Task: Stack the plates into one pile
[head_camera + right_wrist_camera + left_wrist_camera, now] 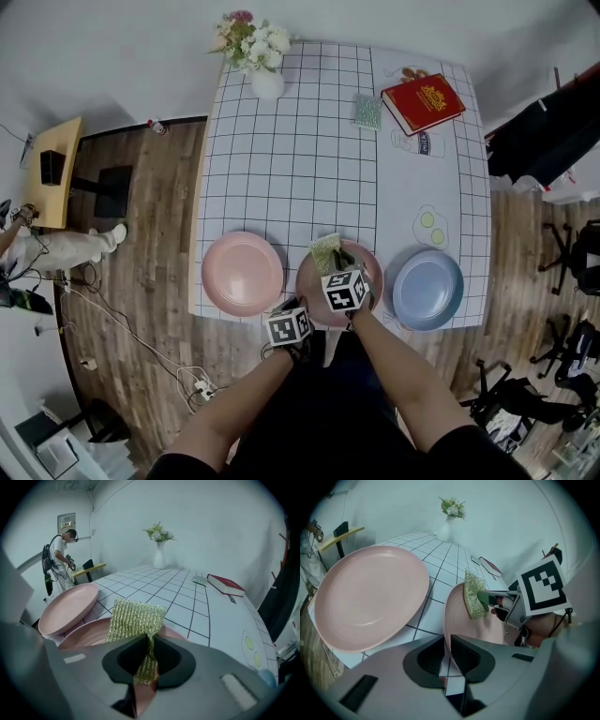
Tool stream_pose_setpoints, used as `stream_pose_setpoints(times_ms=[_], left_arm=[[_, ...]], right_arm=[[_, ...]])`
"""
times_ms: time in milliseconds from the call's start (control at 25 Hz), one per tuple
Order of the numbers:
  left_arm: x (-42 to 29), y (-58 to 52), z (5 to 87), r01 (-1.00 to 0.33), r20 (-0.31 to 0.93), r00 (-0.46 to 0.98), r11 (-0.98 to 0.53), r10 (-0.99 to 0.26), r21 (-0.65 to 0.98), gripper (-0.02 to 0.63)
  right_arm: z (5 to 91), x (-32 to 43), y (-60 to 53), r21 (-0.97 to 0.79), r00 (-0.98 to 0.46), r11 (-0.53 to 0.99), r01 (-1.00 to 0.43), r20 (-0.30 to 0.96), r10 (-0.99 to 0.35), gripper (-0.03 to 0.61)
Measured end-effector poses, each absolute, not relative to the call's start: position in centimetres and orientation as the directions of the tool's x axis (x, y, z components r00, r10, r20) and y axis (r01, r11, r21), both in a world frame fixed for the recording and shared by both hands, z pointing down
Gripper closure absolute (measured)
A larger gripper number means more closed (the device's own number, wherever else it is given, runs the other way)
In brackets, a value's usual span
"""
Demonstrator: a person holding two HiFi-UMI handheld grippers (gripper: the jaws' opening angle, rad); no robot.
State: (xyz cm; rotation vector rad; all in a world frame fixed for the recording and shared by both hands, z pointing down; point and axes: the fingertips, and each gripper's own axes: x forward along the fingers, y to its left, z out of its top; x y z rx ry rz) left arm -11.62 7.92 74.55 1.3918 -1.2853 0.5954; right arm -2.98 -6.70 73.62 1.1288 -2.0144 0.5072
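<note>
Three plates lie along the table's near edge: a light pink plate (242, 273) on the left, a darker pink plate (317, 284) in the middle and a blue plate (427, 289) on the right. My left gripper (302, 304) is shut on the near rim of the darker pink plate (459, 616), whose edge runs between the jaws. My right gripper (335, 255) is shut on a glittery green-gold scrubbing cloth (324, 250) and holds it over that same plate. From the right gripper view the cloth (136, 617) stands up out of the jaws. The light pink plate (370, 604) lies apart, to the left.
On the gridded tablecloth (300, 141) at the far end stand a vase of flowers (255, 52), a red book (423, 103) and a small green pad (367, 112). A person (57, 557) stands by a wooden side table (54, 173). Cables run over the floor at the left.
</note>
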Motion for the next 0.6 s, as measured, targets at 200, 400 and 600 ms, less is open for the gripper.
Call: stream_pose_setpoints(times_ms=[200, 400, 600], left_arm=[[-11.7, 7.9, 74.6, -0.908, 0.887, 0.286, 0.193, -0.363, 0.372, 0.575], [-11.8, 7.6, 74.3, -0.909, 0.885, 0.284, 0.191, -0.368, 0.371, 0.575], [-11.9, 7.6, 74.4, -0.905, 0.883, 0.286, 0.199, -0.371, 0.377, 0.577]], right_arm=[[73.7, -0.1, -7.2, 0.077, -0.237, 0.472, -0.878, 0.788, -0.569, 0.522], [73.8, 2.8, -6.8, 0.150, -0.134, 0.419, -0.895, 0.807, -0.575, 0.522], [73.9, 5.3, -5.6, 0.224, -0.043, 0.385, -0.895, 0.818, -0.574, 0.522]])
